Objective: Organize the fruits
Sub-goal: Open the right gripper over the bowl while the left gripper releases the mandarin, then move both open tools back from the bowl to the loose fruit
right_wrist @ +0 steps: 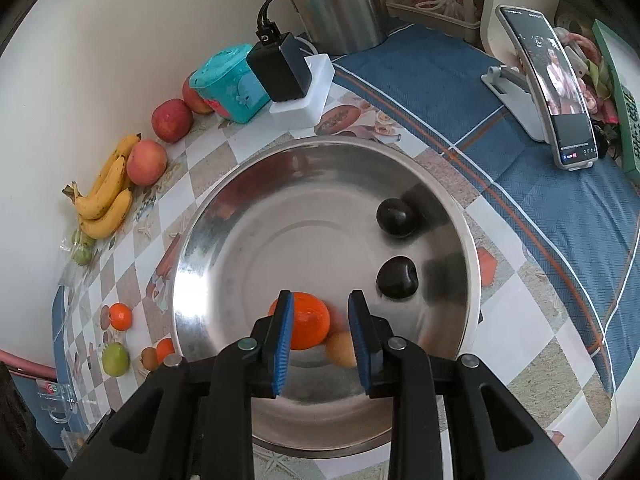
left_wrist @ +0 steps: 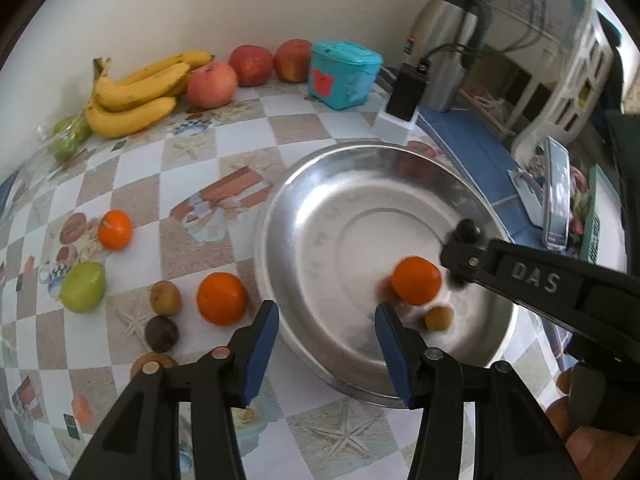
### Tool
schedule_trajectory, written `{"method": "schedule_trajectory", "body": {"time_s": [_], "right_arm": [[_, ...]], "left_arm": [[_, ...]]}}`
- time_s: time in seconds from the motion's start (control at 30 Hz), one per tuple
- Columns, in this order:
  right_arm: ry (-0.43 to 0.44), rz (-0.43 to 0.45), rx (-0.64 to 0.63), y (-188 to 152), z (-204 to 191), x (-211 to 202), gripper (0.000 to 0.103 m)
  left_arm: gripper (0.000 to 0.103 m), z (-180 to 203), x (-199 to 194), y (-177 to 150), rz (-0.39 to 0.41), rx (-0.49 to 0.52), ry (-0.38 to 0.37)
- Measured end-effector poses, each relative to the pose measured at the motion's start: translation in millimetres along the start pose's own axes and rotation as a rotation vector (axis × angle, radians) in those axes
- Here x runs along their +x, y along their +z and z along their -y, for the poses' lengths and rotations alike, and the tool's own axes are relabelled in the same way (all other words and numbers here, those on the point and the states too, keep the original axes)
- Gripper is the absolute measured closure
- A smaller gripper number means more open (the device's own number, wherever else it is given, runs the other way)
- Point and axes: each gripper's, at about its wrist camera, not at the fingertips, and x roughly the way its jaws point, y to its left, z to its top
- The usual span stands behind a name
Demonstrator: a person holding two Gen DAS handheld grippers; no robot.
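Observation:
A steel bowl (left_wrist: pixel 320 208) (right_wrist: pixel 240 216) holds an orange (left_wrist: pixel 416 280) (right_wrist: pixel 310 326), a small brown fruit (left_wrist: pixel 439 318) (right_wrist: pixel 341 349) and two dark plums (right_wrist: pixel 396 216) (right_wrist: pixel 397 278). My right gripper (right_wrist: pixel 320 340) is open above the bowl, the orange just ahead of its left finger, untouched as far as I can tell; it shows in the left wrist view (left_wrist: pixel 460 256). My left gripper (left_wrist: pixel 326 344) is open and empty over the bowl's near rim. On the table left of the bowl lie two oranges (left_wrist: pixel 221 298) (left_wrist: pixel 115 229), a green fruit (left_wrist: pixel 83 286), a kiwi (left_wrist: pixel 165 297) and a dark fruit (left_wrist: pixel 161 333).
Bananas (left_wrist: pixel 136 92), three apples (left_wrist: pixel 212 84) and a teal box (left_wrist: pixel 342 74) line the wall. A charger on a white block (right_wrist: pixel 298 80), a steel kettle (left_wrist: pixel 444 40) and a phone on a stand (right_wrist: pixel 556 96) stand behind the bowl. Green fruits in a bag (left_wrist: pixel 68 136) lie far left.

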Motion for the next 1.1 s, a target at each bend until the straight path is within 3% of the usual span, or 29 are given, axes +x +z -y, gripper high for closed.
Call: {"method": "schedule_trajectory", "body": {"time_s": [0.3,0.67,1.1], "right_arm": [[0.001,-0.006,-0.021,-1,-5,1,0.074],[0.025,0.016,-0.132,-5,-30,-7,0.075],[0.033,0.019,-0.204,-11,-46,-7,0.072]], "left_arm": [[0.049,-40,-12,6,0.021,-0.142,0.086],[0.049,-97,-36,3,0.057,-0.345,0.181],[0.048,-111,-40,1,0.05,-0.396,0.199]]}}
